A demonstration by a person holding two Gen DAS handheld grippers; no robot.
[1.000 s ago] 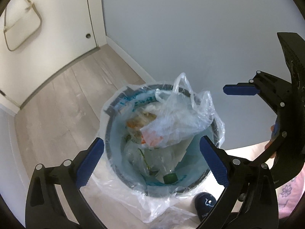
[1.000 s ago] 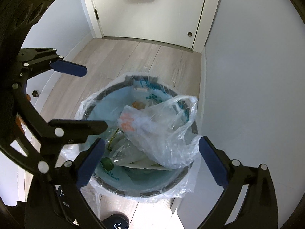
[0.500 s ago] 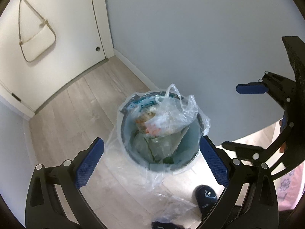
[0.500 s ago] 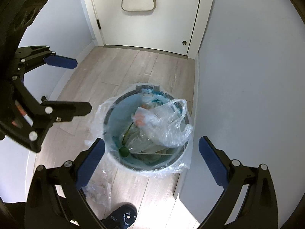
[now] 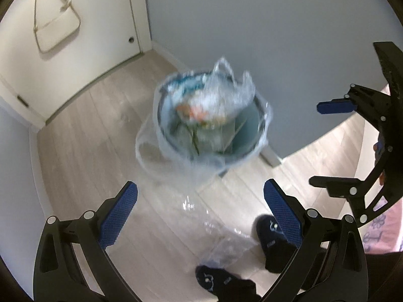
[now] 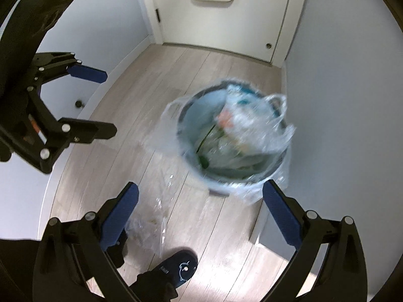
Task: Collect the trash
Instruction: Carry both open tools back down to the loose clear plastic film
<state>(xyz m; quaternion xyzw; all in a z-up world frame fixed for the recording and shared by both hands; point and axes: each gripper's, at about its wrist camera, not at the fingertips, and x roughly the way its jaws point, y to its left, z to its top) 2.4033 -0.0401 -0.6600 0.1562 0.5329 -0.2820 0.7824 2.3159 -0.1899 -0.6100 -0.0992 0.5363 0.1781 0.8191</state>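
Observation:
A round grey trash bin lined with clear plastic stands on the wood floor against a wall corner. A clear plastic bag of trash lies on top inside it, blurred. A loose clear plastic bag lies on the floor near my feet. My left gripper is open and empty, high above the floor; it also shows in the right wrist view. My right gripper is open and empty; it also shows in the left wrist view.
Dark slippers are on my feet at the bottom. A white door with a cream handbag hanging on it closes the hallway's far end. Grey walls flank the narrow floor. A doorstop sits by the left wall.
Both grippers have pulled up and back from the bin, which now looks smaller and farther. The loose bag and slippers have come into view. Both stay open.

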